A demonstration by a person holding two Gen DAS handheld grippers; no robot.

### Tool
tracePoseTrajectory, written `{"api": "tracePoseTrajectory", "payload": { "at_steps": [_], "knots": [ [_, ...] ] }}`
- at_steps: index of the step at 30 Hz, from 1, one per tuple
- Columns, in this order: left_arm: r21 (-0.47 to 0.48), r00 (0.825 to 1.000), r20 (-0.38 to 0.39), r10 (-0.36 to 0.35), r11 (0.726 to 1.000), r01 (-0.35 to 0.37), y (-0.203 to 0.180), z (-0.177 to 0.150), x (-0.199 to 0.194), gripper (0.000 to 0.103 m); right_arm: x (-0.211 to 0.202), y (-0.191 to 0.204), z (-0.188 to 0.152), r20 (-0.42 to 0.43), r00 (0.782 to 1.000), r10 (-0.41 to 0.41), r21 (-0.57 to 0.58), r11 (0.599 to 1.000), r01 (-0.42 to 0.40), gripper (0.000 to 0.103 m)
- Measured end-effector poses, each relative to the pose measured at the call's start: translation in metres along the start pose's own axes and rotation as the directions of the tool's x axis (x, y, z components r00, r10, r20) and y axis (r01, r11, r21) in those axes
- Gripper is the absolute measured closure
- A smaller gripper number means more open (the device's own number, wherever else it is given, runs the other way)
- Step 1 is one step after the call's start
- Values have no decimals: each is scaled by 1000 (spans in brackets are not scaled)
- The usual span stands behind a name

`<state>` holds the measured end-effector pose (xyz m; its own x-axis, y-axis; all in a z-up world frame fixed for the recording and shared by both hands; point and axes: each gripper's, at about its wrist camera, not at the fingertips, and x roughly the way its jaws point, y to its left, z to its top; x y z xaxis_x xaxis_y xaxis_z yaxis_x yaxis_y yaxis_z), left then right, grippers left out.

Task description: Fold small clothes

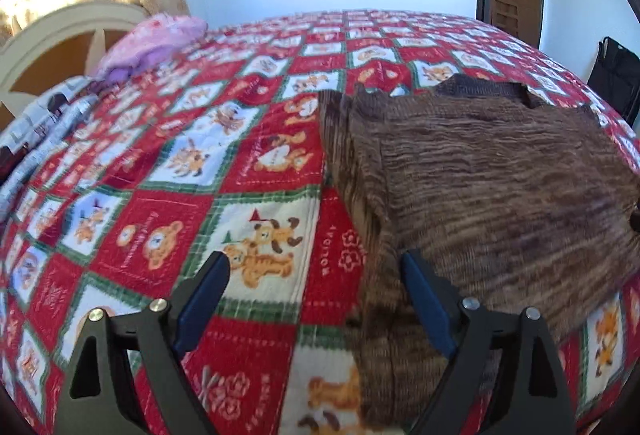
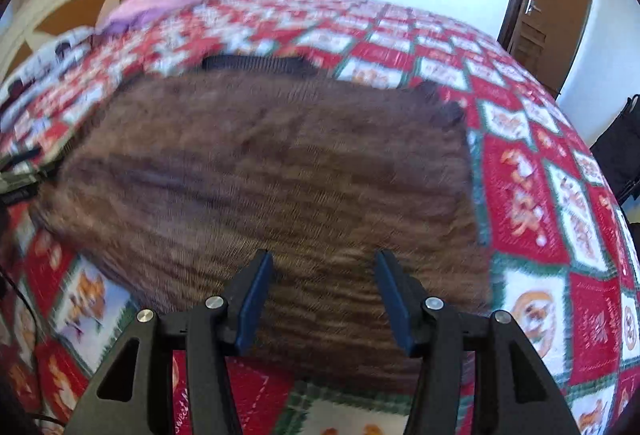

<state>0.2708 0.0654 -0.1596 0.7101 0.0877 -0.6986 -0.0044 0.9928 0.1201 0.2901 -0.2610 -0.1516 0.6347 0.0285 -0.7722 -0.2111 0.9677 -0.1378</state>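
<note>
A brown knit sweater (image 2: 272,171) lies flat on the bed's red patchwork quilt (image 1: 240,179), near its front edge. The left gripper (image 1: 316,275) and right gripper (image 2: 324,275) hover spread and empty. Risk: pinching quilt along with knit, dragging both.

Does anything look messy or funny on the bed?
A little. The brown sweater lies on the red patchwork blanket with its left side flopped over in a long flap, so it is not flat. A pink bundle sits crumpled by the headboard. Nothing looks torn or spilled.
</note>
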Motion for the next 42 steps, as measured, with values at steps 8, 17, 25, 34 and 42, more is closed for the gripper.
{"api": "tracePoseTrajectory", "payload": {
  "at_steps": [8, 17, 25, 34, 42],
  "knots": [
    [-49, 997, -59, -42, 998, 40, 20, -7, 5, 5, -10, -1, -10, -39, 999, 2, 9, 1000, -1, 48],
    [-75, 996, -63, -66, 995, 61, 28, -25, -3, 1, -32, -17, -26, 46, 998, 37, 115, 993, -42, 47],
    [-79, 998, -1, -62, 995, 62, 36, -27, -23, 1, -39, -20, -27, -1, 1000, -17, 108, 994, 17, 47],
    [-94, 999, 48, -11, 995, 16, 69, -24, -37, 1, -45, 90, 2, 56, 988, 143, -117, 984, -135, 47],
    [-98, 1000, -4, -2, 995, 2, 87, -35, -28, 1, -30, 175, 7, 68, 979, 190, -300, 940, -161, 47]
  ]
}}
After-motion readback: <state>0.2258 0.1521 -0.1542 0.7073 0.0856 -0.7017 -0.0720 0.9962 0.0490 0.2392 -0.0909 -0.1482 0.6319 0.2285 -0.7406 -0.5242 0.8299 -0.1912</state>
